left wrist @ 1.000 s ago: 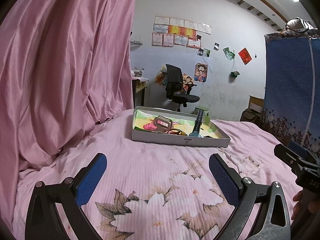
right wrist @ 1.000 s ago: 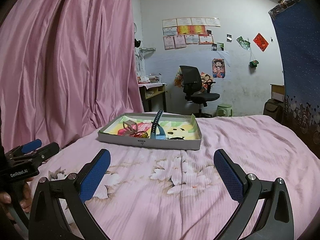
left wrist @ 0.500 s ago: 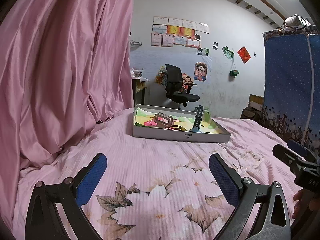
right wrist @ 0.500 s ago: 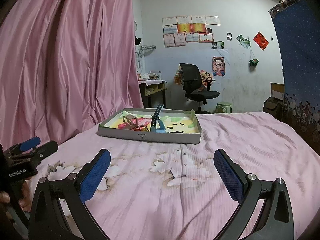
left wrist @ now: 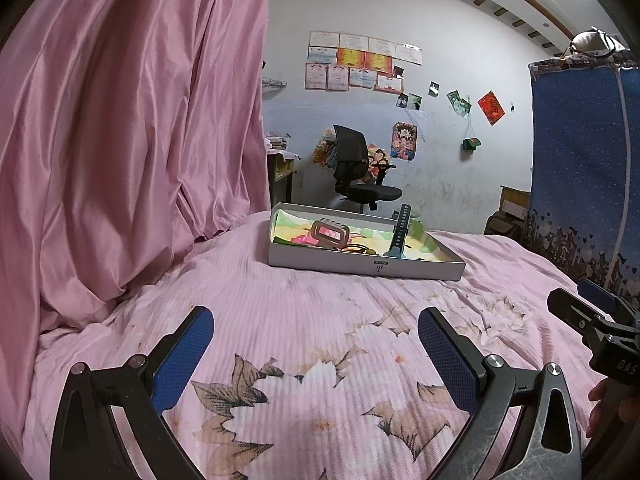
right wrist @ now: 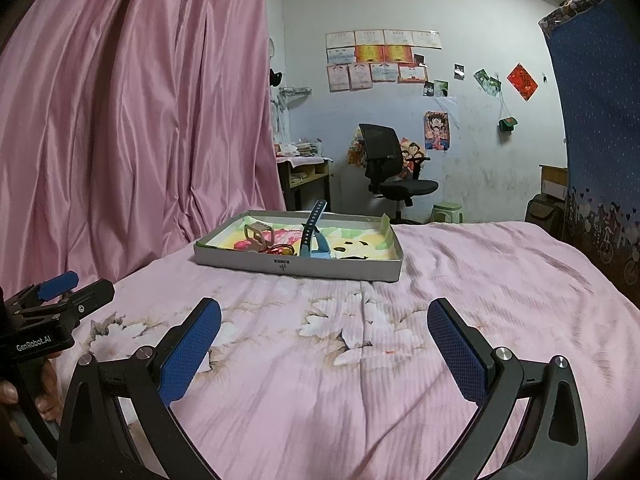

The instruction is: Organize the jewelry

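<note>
A shallow grey tray (left wrist: 366, 267) (right wrist: 298, 269) lies on the pink flowered bed, well ahead of both grippers. Inside it I see a brown hair claw (left wrist: 329, 233) (right wrist: 259, 236), a blue watch band (left wrist: 401, 229) (right wrist: 311, 232) standing up on its edge, and a tangle of red and dark small pieces (right wrist: 282, 249). My left gripper (left wrist: 314, 354) is open and empty above the bedspread. My right gripper (right wrist: 324, 340) is also open with nothing between its fingers. Each gripper shows at the edge of the other's view.
A pink curtain (left wrist: 120, 140) hangs along the left of the bed. A blue patterned cloth (left wrist: 580, 184) stands on the right. Beyond the bed are a black office chair (right wrist: 390, 170), a small desk (right wrist: 304, 176) and a green stool (right wrist: 447, 212).
Both views have tilted slightly upward and drawn back a little, so the tray sits lower and flatter. Both grippers stay open; nothing in the tray has moved.
</note>
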### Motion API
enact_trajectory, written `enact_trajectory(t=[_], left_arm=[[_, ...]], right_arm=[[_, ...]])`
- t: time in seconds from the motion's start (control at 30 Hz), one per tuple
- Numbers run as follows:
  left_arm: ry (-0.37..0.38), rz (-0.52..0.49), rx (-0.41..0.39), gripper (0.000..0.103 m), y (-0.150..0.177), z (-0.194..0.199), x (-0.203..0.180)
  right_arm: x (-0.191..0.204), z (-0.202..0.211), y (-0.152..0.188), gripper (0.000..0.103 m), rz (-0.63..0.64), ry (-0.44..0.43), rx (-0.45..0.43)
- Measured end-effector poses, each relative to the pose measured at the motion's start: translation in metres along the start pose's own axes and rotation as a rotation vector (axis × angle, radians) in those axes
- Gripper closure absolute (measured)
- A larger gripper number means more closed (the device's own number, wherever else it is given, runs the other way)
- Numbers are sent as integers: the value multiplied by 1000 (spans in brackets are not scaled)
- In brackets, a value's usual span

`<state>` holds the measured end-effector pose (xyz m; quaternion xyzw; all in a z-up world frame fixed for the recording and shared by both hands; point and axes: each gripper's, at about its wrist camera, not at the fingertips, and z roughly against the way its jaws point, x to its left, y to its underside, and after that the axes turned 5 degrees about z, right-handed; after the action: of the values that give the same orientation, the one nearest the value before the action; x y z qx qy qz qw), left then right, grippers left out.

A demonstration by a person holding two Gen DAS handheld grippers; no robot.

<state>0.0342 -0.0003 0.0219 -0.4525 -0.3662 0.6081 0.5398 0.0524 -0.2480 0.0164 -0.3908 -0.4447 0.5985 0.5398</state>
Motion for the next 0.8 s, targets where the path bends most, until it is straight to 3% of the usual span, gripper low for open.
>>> enact_trajectory(t=[0.8], left_arm=[[0, -2, -4, 0, 2, 1, -1]], right_arm=[[2, 0, 1, 1, 2, -1, 0]])
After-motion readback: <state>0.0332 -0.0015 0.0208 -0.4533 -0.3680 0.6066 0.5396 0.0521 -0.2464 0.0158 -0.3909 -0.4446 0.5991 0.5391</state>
